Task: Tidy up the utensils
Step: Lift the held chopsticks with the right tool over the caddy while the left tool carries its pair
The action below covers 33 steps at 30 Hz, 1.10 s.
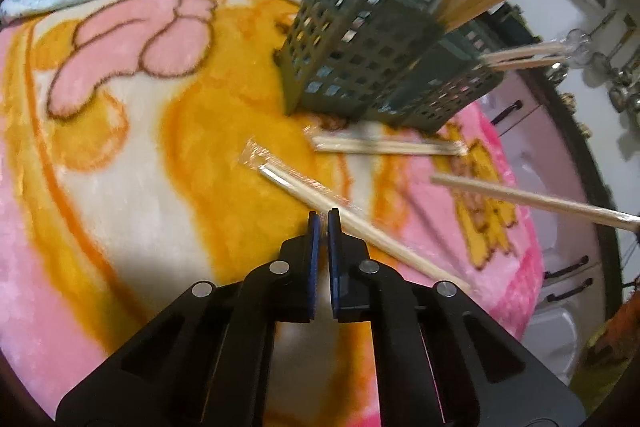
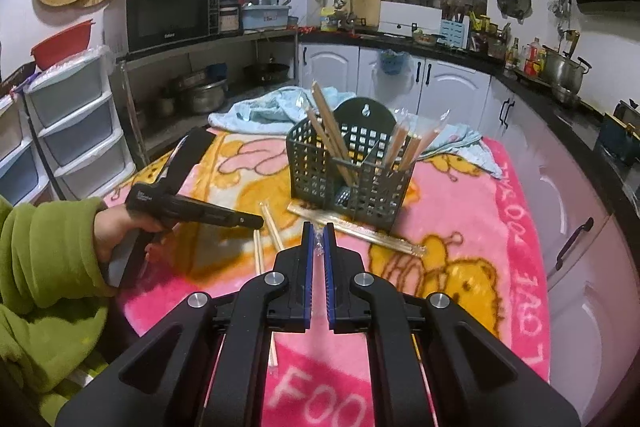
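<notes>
**Sorted wrapped chopsticks into a green caddy on a blanket-covered bench.**

Found the left gripper (image 1: pixel 324 217) with jaws pressed together, tips just at a wrapped chopstick pair (image 1: pixel 304 193) lying on the cartoon blanket (image 1: pixel 120 147); could not tell whether its film was caught. Saw the right gripper (image 2: pixel 318 227) with jaws nearly closed, pinching a bit of clear wrapper (image 2: pixel 318 247), and a lifted chopstick pair (image 1: pixel 520 197) blurred above the blanket at the right of the left wrist view. Noted the perforated green caddy (image 2: pixel 352 175) standing upright mid-bench, with wrapped chopsticks (image 2: pixel 332 131) leaning in its compartments. Spotted another flat pair (image 1: pixel 384 145) at the caddy's foot and a green sleeve (image 2: pixel 44 267) behind the left gripper.
</notes>
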Tool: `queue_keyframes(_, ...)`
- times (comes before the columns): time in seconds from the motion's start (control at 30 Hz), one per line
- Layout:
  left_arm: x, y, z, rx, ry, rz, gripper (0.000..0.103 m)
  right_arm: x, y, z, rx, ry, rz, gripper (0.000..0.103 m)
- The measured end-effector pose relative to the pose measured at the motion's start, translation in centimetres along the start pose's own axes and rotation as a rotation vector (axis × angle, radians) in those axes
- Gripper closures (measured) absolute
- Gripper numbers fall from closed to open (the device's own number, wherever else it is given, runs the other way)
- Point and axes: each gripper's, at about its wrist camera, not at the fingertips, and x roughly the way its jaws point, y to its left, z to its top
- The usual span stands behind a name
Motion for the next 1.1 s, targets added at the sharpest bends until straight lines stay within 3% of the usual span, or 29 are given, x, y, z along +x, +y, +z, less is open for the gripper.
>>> queue_keyframes(0.3,-6.6,-5.8,2.1,0.135,-0.168,-0.114,0.102,-2.2,0.0,2.0,0.000,-0.067,-0.029,0.098)
queue_keyframes(0.57,-10.1,-11.4,3.8,0.249,-0.251,-0.182,0.102,-4.8,-0.4,3.7,0.009,-0.129,-0.058,0.098)
queue_keyframes(0.9,-14.0,-16.0,6.5,0.338,-0.353,-0.215,0.102,-7.7,-1.3,6.2,0.007,-0.217,-0.091,0.098)
queue_keyframes(1.1,-16.8,-17.5,8.7,0.365,-0.437,-0.191,0.102,-8.7,-1.8,7.9,-0.001,-0.262,-0.101,0.098)
